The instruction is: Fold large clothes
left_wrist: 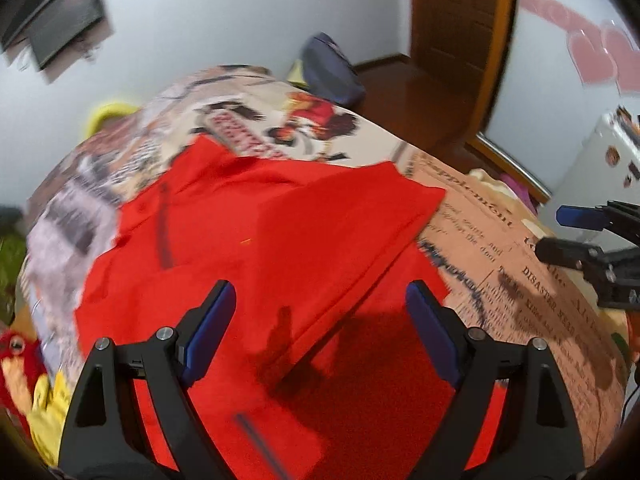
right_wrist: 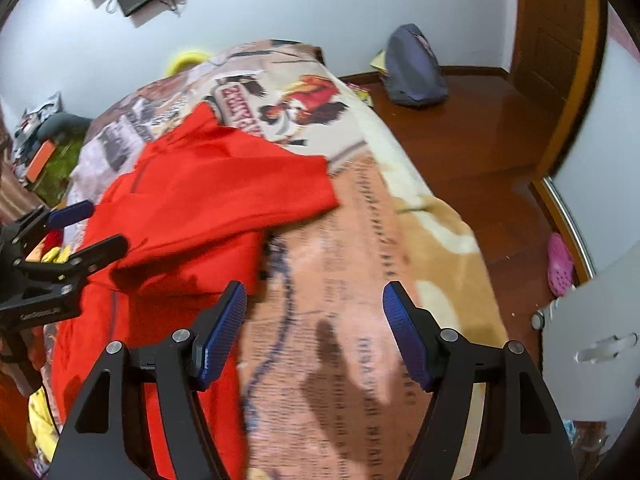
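Observation:
A large red garment point(left_wrist: 260, 240) lies spread on a bed with a newspaper-print blanket point(left_wrist: 500, 240), one part folded over across the middle. My left gripper point(left_wrist: 320, 300) is open and empty, held above the garment's near part. My right gripper point(right_wrist: 314, 304) is open and empty above the blanket, just right of the garment point(right_wrist: 208, 200). The right gripper also shows at the right edge of the left wrist view point(left_wrist: 560, 232), and the left gripper at the left edge of the right wrist view point(right_wrist: 88, 228).
A dark blue bag point(right_wrist: 416, 68) and a pink clog point(right_wrist: 560, 264) lie on the wooden floor point(right_wrist: 460, 140) right of the bed. A white cabinet point(right_wrist: 592, 352) stands at the near right. Yellow and red soft things point(left_wrist: 36, 380) lie left of the bed. A wooden door point(left_wrist: 460, 20) is behind.

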Demonstrator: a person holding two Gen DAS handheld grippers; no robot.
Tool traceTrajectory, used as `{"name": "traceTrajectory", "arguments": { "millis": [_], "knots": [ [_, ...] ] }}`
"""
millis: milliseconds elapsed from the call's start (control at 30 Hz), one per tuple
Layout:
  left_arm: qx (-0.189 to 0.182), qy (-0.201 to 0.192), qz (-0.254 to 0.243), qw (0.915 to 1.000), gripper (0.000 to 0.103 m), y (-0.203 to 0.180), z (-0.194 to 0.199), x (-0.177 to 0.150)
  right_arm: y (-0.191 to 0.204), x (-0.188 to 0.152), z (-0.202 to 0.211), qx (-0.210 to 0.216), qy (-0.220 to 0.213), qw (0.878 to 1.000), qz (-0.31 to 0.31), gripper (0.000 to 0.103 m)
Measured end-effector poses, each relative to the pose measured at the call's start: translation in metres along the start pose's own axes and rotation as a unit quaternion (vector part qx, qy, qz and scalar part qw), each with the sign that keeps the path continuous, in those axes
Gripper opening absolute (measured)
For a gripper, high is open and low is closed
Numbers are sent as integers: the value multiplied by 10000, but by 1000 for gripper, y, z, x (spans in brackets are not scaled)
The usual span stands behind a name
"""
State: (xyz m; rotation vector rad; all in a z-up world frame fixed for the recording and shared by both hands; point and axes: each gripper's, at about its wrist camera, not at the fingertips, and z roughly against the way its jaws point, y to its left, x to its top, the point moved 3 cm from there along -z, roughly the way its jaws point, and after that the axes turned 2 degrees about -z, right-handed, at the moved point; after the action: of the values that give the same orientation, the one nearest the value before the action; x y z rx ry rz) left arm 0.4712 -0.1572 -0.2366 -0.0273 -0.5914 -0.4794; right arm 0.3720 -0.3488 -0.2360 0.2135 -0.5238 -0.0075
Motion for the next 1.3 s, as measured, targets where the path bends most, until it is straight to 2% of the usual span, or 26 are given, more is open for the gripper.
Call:
{"name": "traceTrajectory", "arguments": {
  "millis": [133,233,333,400,433,467,500,533,567,767,933,1033,1100,1200,1233,1267,1300],
  "knots": [
    [-188,179,-226,9994,87,-25,-38,13,-18,-3,-8,-5,62,9999,-133,67],
    [-17,423,-418,9982,83,-35,-69,11,-23,-5,-17,63,155,9997,-203,67],
    [148,651,-421,9969,71,-30,-92,2,-24,-8,-23,65,204,9997,-144,67],
    [111,527,-234,9983,65,-20,-95,-1,-20,-8,-28,85,260,9996,-92,67],
    [96,454,-177,9988,56,-18,-92,-1,-19,-9,-30,92,272,9996,-72,67],
    [86,361,-102,9993,37,-14,-87,0,-15,-8,-32,102,280,9995,-41,67],
    [90,249,-18,9996,26,-9,-80,1,-11,-7,-33,114,287,9995,-8,67],
    [80,174,56,9998,6,-4,-76,2,-6,-6,-35,125,292,9995,19,67],
    [72,106,135,9998,4,1,-71,3,-3,-5,-36,140,297,9995,35,67],
    [237,-569,858,9944,3,64,-8,0,30,8,-51,347,417,9985,86,67],
    [532,-868,1407,9848,3,128,44,-32,64,11,-77,263,633,9970,353,67],
    [806,-761,1579,9812,3,160,54,-65,77,6,-94,152,816,9948,582,67],
    [1010,-536,1553,9812,4,173,48,-91,81,-4,-106,64,978,9926,711,67],
    [1011,-67,1623,9815,9,187,27,-129,81,-11,-108,48,854,9938,712,69],
    [987,65,1676,9809,16,191,19,-140,81,-12,-107,45,851,9937,723,69],
    [989,221,1741,9795,31,193,11,-152,80,-12,-107,44,870,9937,707,69],
    [1066,368,1798,9772,39,196,3,-162,79,-12,-106,39,880,9937,699,70]
  ]
}}
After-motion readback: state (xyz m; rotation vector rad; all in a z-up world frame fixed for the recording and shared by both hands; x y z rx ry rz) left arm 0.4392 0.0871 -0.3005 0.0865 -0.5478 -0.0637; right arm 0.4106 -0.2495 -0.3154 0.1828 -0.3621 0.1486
